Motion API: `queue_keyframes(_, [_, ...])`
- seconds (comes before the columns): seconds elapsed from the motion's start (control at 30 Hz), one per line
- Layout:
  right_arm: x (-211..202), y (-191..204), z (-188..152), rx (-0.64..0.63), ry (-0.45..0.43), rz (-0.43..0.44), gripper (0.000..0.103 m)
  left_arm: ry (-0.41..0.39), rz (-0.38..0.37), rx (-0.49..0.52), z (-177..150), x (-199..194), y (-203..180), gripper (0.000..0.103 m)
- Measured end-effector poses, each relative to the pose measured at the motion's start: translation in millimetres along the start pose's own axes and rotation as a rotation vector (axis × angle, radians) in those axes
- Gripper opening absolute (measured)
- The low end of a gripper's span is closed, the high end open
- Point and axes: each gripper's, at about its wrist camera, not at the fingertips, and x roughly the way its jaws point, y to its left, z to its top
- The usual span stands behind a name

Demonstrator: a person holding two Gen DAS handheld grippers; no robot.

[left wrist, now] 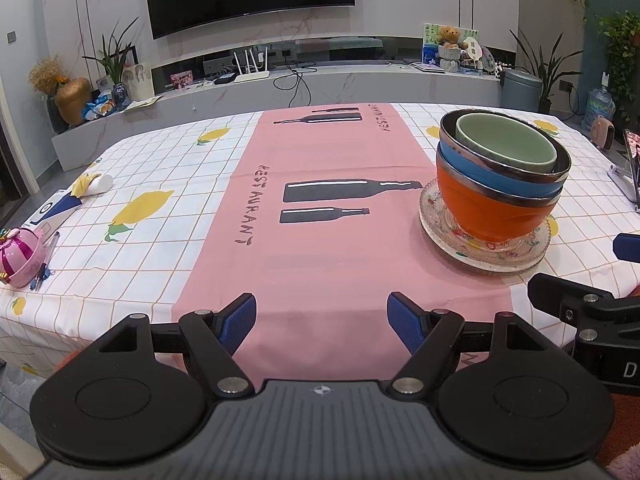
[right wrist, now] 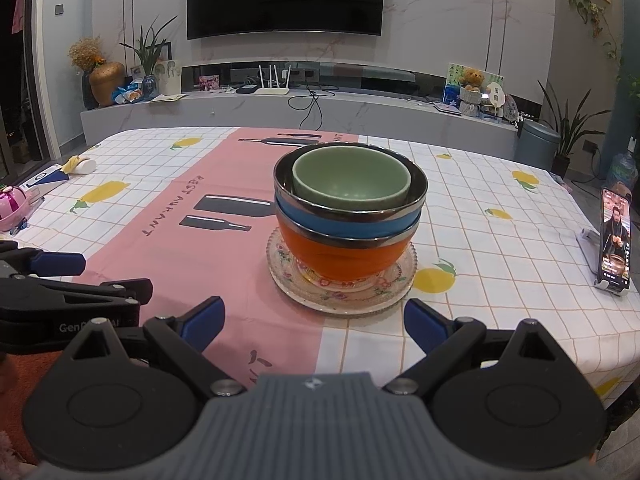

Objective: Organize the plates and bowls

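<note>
Left gripper (left wrist: 321, 322) fingers wide apart, nothing between them, low centre of the left wrist view over the pink runner. Right gripper (right wrist: 314, 326) fingers also spread, empty, just short of the glass plate (right wrist: 404, 280). Stack sits mid-frame in the right wrist view, right of centre in the left: green bowl (right wrist: 352, 184) nested in a blue bowl (right wrist: 340, 222), that in an orange bowl (right wrist: 344, 256), all on the plate on the table (right wrist: 500, 184). Looks like stacking is done, or nearly so; any next move likely means carrying the stack by the plate rim. Bowls sit slightly tilted.
</note>
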Motion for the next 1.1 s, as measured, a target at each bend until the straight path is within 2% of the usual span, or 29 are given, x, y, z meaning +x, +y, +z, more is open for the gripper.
queue_keyframes(1.1, [3.9, -1.1, -2.2, 0.005, 0.023, 0.01, 0.095, -0.012, -0.003, 0.008, 1.4, -4.4, -2.7, 0.088])
